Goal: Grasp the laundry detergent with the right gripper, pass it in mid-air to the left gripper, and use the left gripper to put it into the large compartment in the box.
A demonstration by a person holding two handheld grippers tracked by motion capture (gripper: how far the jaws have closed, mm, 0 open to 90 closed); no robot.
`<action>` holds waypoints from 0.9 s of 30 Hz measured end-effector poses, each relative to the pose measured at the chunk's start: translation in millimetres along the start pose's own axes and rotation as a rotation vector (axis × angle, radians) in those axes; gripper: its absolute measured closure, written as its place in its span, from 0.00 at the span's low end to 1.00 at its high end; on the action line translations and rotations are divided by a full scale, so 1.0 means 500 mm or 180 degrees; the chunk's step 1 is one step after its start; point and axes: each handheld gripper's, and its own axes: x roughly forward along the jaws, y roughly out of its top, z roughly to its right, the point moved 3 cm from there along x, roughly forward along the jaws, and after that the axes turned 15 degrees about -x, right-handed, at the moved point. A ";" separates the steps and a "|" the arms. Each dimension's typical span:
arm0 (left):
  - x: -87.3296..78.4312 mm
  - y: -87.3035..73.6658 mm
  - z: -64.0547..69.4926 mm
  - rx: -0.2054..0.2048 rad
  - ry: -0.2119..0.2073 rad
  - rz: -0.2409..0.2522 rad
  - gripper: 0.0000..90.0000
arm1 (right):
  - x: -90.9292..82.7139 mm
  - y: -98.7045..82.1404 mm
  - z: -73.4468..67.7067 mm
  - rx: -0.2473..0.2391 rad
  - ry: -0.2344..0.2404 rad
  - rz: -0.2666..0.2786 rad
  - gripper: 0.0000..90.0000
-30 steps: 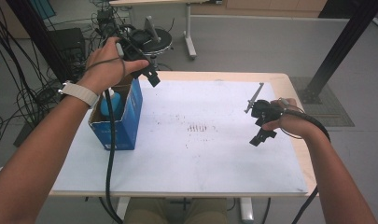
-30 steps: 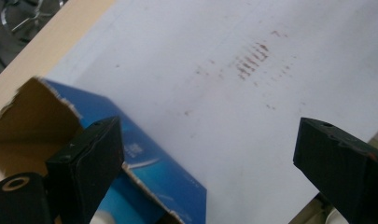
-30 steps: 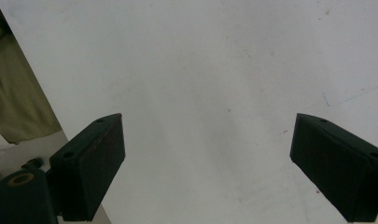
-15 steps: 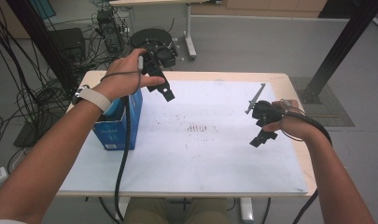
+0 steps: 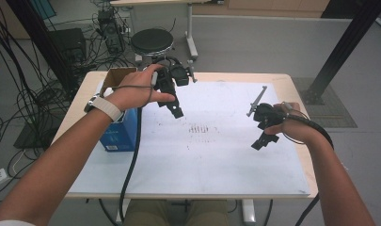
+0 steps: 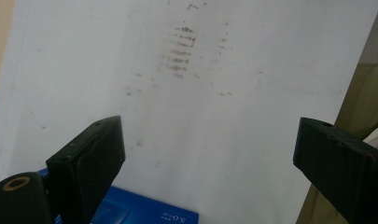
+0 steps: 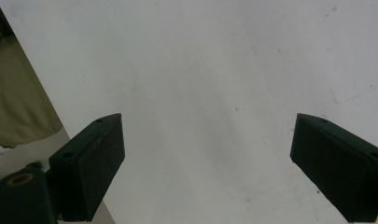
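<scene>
While the blue box (image 5: pixel 120 134) stands at the left edge of the white sheet (image 5: pixel 202 155), its flaps open at the top, the left gripper (image 5: pixel 176 109) hangs just beside it, over the sheet and a little toward the middle. Its jaws stand wide apart with nothing between them; in the left gripper view the gripper (image 6: pixel 207 154) looks down on bare paper, a patch of brown smudges (image 6: pixel 181 49) ahead, and a corner of the box (image 6: pixel 144 213) at the bottom edge. The left hand (image 5: pixel 131 89) (a watch with a pale strap on the wrist) is partly above the box.

Well apart, near the right side of the sheet, the right gripper (image 5: pixel 262 141) is held above the paper, pointing down. In the right gripper view its jaws (image 7: pixel 205 158) are likewise wide open and empty. The sheet covers most of the table (image 5: pixel 282 77).
</scene>
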 end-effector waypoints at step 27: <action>0.042 0.002 0.016 0.0100 -0.0063 -0.0059 0.11 | 0.012 -0.004 -0.004 0.0033 0.0006 0.0052 0.11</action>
